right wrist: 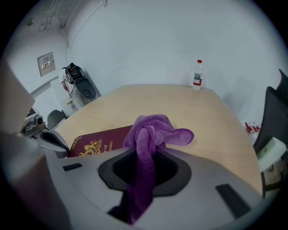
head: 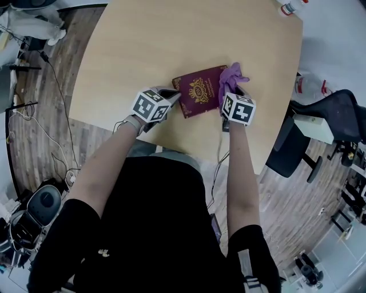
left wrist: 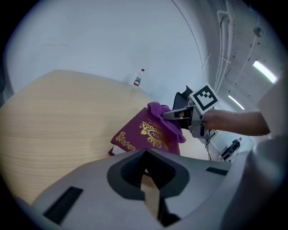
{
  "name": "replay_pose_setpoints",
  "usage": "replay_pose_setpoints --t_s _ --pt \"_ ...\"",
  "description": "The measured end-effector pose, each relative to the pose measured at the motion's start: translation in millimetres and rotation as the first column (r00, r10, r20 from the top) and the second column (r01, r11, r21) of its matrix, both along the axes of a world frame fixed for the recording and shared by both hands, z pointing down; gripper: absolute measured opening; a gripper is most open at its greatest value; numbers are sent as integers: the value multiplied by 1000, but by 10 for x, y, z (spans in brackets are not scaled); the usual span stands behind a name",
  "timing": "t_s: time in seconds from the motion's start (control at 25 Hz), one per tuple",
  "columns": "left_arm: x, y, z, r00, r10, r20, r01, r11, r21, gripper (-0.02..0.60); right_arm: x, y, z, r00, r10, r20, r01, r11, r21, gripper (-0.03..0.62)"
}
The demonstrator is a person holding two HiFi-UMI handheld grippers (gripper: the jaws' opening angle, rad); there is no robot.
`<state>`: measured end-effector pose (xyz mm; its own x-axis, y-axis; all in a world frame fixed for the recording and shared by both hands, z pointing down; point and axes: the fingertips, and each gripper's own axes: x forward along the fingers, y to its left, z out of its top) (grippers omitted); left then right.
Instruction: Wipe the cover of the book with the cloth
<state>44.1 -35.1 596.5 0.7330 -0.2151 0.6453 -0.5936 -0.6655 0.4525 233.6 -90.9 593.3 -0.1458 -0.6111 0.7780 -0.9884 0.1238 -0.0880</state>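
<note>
Pressing purple cloth (head: pixel 230 77) onto maroon book (head: pixel 197 91), right side!
Clamping the bunched cloth tight in the closed jaws of the right gripper (head: pixel 233 90), down on the book's right edge. Parking the left gripper (head: pixel 170 94) at the book's left edge, jaws drawn almost together on nothing. Seeing the book flat on the wooden table (head: pixel 171 34), gold crest up, plastic bottle (right wrist: pixel 196 74) well beyond the book.

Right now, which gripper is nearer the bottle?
Right. The right gripper is at the book's right edge, on the bottle's side; the left gripper is at the book's left edge, farther off.
</note>
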Motion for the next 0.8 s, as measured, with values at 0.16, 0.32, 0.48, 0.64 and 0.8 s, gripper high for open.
replay_pose_setpoints --t_s 0.16,0.32,0.48,0.64,0.8 --pt "2 9 -2 1000 19 -8 -19 1000 9 20 -93 8 5 1000 18 12 -18 1000 -9 95" --pt "3 8 0 998 57 -30 -57 998 -8 20 -225 11 6 999 36 8 -36 999 -13 94" --pt "22 30 0 992 116 -48 -117 993 -28 20 -335 49 11 998 62 -1 -62 998 -16 95" --pt "15 8 -10 987 147 -62 -150 987 -64 20 -421 71 15 995 97 -3 -97 995 -16 94" --pt "3 -115 -82 979 168 -113 -176 982 -62 20 -509 95 11 991 131 -7 -131 991 -15 94"
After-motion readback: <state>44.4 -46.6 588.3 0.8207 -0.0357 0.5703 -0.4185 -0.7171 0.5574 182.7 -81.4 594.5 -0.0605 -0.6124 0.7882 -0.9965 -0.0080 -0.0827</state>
